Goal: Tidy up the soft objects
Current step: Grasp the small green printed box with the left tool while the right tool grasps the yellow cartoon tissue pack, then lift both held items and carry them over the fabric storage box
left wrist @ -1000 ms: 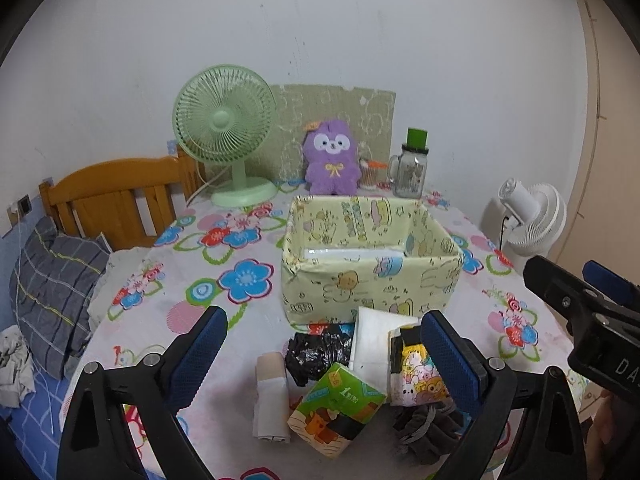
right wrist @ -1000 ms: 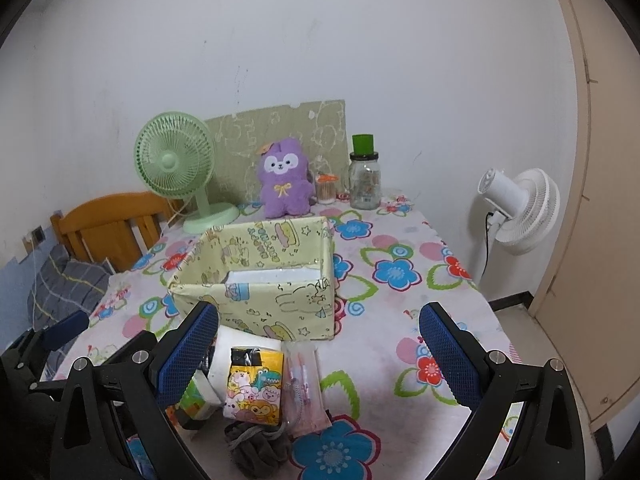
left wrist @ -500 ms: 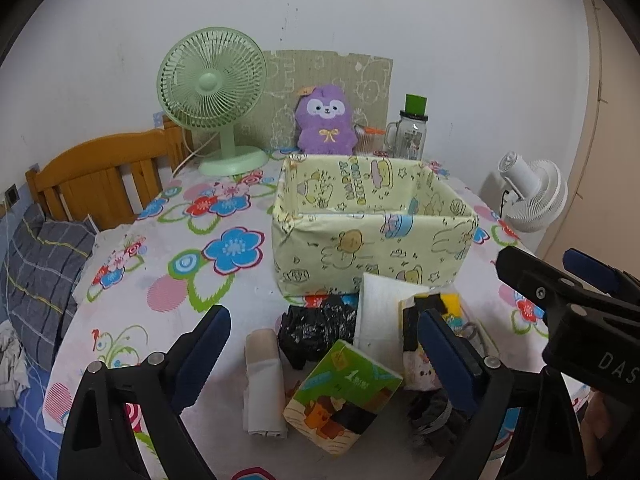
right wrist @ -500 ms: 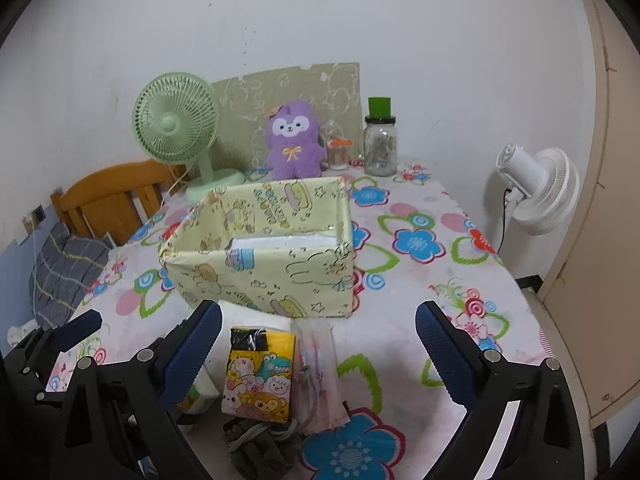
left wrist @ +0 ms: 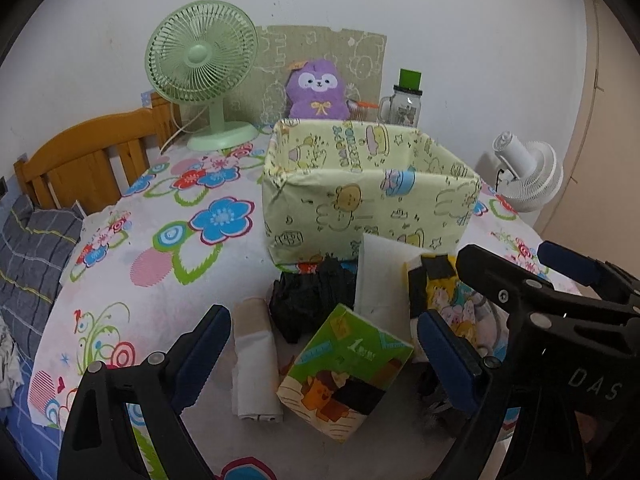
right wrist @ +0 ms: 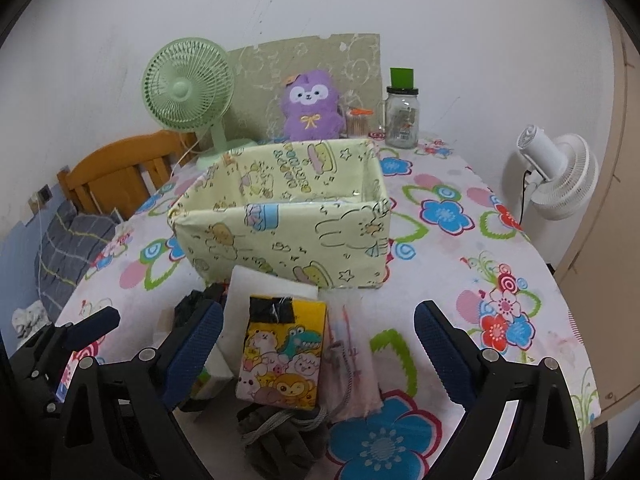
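Both grippers hang over the pile of soft packs in front of the yellow box [right wrist: 280,236] on the tabletop [right wrist: 460,264]. Left gripper [left wrist: 324,354] has its fingers spread around the green tissue pack [left wrist: 346,372] without touching; right gripper [right wrist: 318,354] is spread too, empty-handed, with the cartoon pack [right wrist: 282,354] between its fingers. Best to come straight down, squeeze one pack by its flat sides, then lift it clear before swinging over the box rim.

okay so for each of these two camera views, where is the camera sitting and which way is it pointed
Left wrist: rides the left tool, angled down at the green tissue pack before the yellow box; its own open fingers and the right tool show.
Right wrist: rides the right tool, angled down at the cartoon pack; its own open fingers and the left tool show.
Shared: box, purple plush, green fan.
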`<move>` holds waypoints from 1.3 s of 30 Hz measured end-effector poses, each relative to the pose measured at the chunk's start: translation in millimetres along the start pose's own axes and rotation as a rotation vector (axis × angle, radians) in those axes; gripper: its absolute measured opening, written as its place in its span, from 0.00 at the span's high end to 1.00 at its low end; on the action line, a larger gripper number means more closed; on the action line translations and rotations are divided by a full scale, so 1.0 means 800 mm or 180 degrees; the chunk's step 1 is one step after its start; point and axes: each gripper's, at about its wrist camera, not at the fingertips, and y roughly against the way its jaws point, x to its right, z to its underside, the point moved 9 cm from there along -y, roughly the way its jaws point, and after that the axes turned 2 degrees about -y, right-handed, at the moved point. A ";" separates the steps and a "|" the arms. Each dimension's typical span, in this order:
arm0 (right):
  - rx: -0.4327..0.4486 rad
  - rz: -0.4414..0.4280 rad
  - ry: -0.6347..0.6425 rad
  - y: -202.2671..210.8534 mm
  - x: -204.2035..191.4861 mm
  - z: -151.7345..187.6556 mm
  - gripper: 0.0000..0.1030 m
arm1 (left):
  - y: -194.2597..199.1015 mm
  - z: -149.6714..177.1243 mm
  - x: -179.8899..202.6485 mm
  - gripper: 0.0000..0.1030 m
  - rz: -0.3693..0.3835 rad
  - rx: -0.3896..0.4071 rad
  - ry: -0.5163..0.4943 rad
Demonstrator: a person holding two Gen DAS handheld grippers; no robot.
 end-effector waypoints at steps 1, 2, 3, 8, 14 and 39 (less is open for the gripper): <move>-0.0010 -0.0005 0.0002 -0.001 -0.001 0.002 0.06 | -0.002 0.003 -0.001 0.07 0.0001 -0.0020 -0.0008; -0.0023 -0.0012 0.0009 -0.003 -0.002 0.004 0.06 | -0.003 0.005 0.000 0.07 0.0004 -0.0038 -0.0012; -0.0036 -0.0014 0.0015 -0.003 -0.003 0.005 0.06 | -0.004 0.007 -0.001 0.07 0.0007 -0.0050 -0.0012; -0.0121 -0.0027 0.0052 -0.012 -0.009 0.013 0.10 | -0.010 0.012 -0.001 0.07 0.0039 -0.0097 -0.0022; -0.0235 -0.0071 0.0090 -0.025 -0.017 0.023 0.17 | -0.023 0.022 0.002 0.12 0.0114 -0.0207 -0.0019; -0.0511 -0.0127 0.0182 -0.058 -0.033 0.040 0.47 | -0.043 0.026 -0.001 0.68 0.0221 -0.0324 0.0049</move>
